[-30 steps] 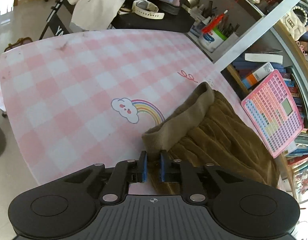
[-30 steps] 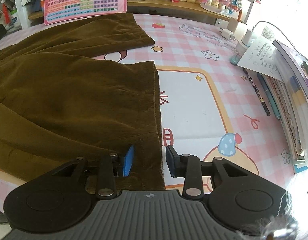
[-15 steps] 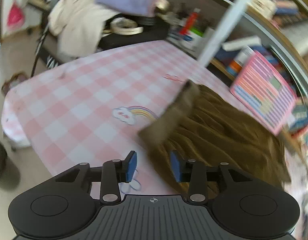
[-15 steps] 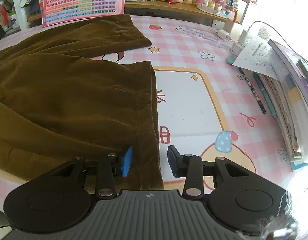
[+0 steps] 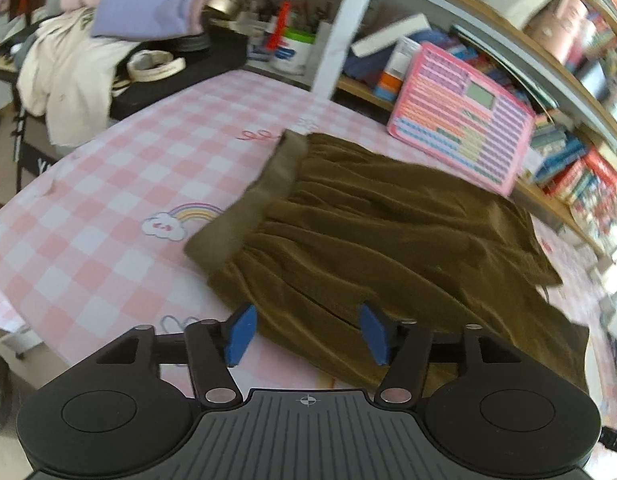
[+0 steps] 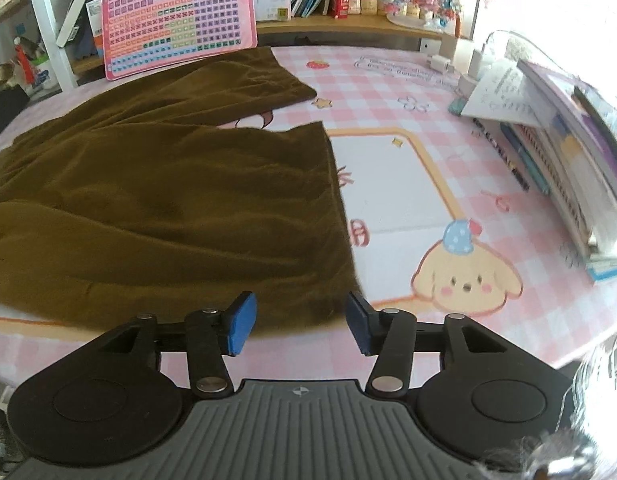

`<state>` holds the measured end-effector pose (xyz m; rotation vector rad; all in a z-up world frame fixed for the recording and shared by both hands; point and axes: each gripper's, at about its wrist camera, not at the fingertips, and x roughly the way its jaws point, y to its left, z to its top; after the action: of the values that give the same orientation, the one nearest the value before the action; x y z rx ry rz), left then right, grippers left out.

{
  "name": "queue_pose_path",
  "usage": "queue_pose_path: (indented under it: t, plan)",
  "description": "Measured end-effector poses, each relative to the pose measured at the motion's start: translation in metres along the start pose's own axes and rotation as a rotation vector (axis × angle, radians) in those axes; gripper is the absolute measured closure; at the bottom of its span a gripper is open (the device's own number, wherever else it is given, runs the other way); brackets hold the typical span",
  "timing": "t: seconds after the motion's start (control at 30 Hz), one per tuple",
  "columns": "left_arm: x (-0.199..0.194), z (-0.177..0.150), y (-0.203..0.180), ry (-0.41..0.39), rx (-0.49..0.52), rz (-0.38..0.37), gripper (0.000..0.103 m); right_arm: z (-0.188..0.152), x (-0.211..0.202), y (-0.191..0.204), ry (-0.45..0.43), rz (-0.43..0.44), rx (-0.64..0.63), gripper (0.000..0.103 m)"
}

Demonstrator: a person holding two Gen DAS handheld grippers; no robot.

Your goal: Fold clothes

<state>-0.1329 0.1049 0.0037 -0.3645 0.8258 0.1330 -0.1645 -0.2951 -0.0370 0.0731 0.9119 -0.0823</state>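
Brown corduroy trousers (image 5: pixel 372 240) lie spread flat on the pink checked table mat (image 5: pixel 108 200). Their ribbed waistband (image 5: pixel 260 196) faces left in the left wrist view. My left gripper (image 5: pixel 308 334) is open and empty, raised above the near side edge of the trousers below the waistband. In the right wrist view the trouser legs (image 6: pixel 168 200) lie side by side with their hems to the right. My right gripper (image 6: pixel 298 324) is open and empty, just in front of the near leg's hem corner (image 6: pixel 340 276).
A pink keyboard toy (image 6: pixel 180 16) leans against the shelf behind the trousers. Books and papers (image 6: pixel 556 132) are stacked at the table's right edge. A black tray with cloths (image 5: pixel 148 60) and a pen cup (image 5: pixel 292 48) stand at the far left.
My left gripper has let go of the waistband, opened wide and pulled back. My right gripper has opened wider and drawn back off the near leg's hem.
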Motion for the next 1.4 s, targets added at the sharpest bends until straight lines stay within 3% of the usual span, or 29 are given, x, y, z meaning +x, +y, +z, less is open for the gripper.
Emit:
queue_pose_path:
  t: [0.17,0.33,0.83,1.13,1.2,1.3,1.4]
  plan:
    - [0.001,-0.003,-0.015,0.040,0.086,0.018,0.026,-0.009,-0.008,0.009,0.005,0.014,0.002,0.045]
    - [-0.003,-0.004,-0.025,0.056,0.122,-0.009,0.018,-0.012,-0.014,0.016,0.004,0.024,-0.006,0.044]
    - [-0.011,-0.008,-0.044,0.055,0.242,-0.043,0.014,-0.010,-0.024,0.025,-0.018,0.027,-0.014,0.043]
    - [-0.020,-0.014,-0.049,0.005,0.282,-0.059,0.008,-0.008,-0.025,0.039,-0.020,0.055,-0.046,0.034]
    - [-0.021,-0.014,-0.051,0.000,0.298,-0.055,0.007,-0.006,-0.025,0.043,-0.020,0.060,-0.060,0.028]
    - [-0.019,-0.012,-0.050,0.024,0.304,-0.055,0.007,-0.003,-0.025,0.049,-0.023,0.064,-0.083,0.019]
    - [-0.014,-0.013,-0.045,0.085,0.285,-0.080,0.007,0.002,-0.026,0.053,-0.023,0.079,-0.100,0.018]
